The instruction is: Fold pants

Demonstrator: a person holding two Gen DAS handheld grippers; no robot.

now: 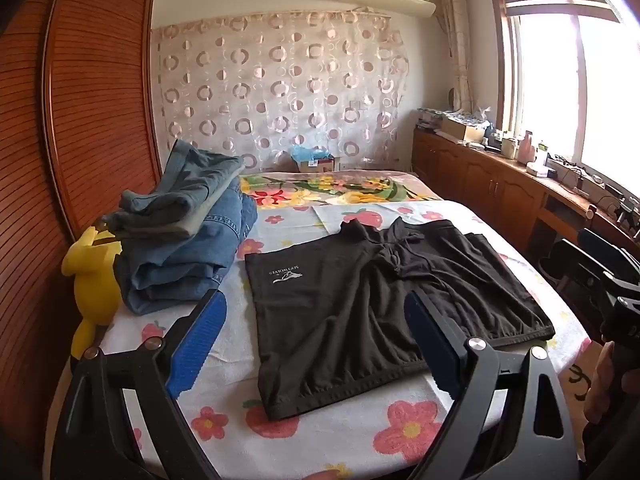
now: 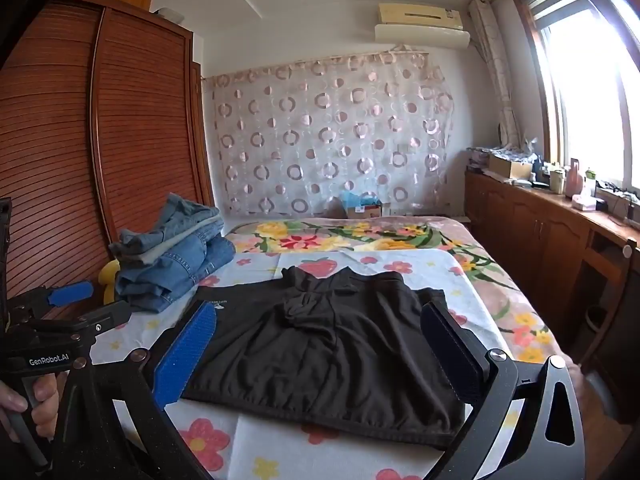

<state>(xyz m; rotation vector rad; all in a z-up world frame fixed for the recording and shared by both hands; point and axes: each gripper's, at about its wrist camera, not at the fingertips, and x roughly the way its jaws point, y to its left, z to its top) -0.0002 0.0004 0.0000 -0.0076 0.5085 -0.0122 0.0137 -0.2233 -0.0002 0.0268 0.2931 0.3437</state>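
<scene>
Two grippers hover at the near edge of the bed [image 1: 360, 440], both with fingers spread wide and nothing between the pads. The landmark is the black pants [image 1: 380, 300], which lie flat on the flowered sheet, directly ahead of both tools.

The left gripper [image 1: 316, 344] frames the near-left part of the pants, and the right gripper [image 2: 320, 352] frames their near hem from the other side. Neither touches the cloth. The pants seem already folded into a short, wide shape, with the long axis running left to right across both views; the drawstring knot sits near the middle, toward the far edge. I judge both hands about equally near, so each can take its own near corner and bring it away toward the far edge.

Left of the pants and a little farther away stands a pile of folded jeans [image 1: 188, 236], with a yellow toy [image 1: 94, 276] beside it. Beyond the pants lies a floral blanket [image 1: 340, 188].

How many layers the pants have I cannot tell, because the dark cloth hides the folds. The near-right corner is covered by a finger in both views.
</scene>
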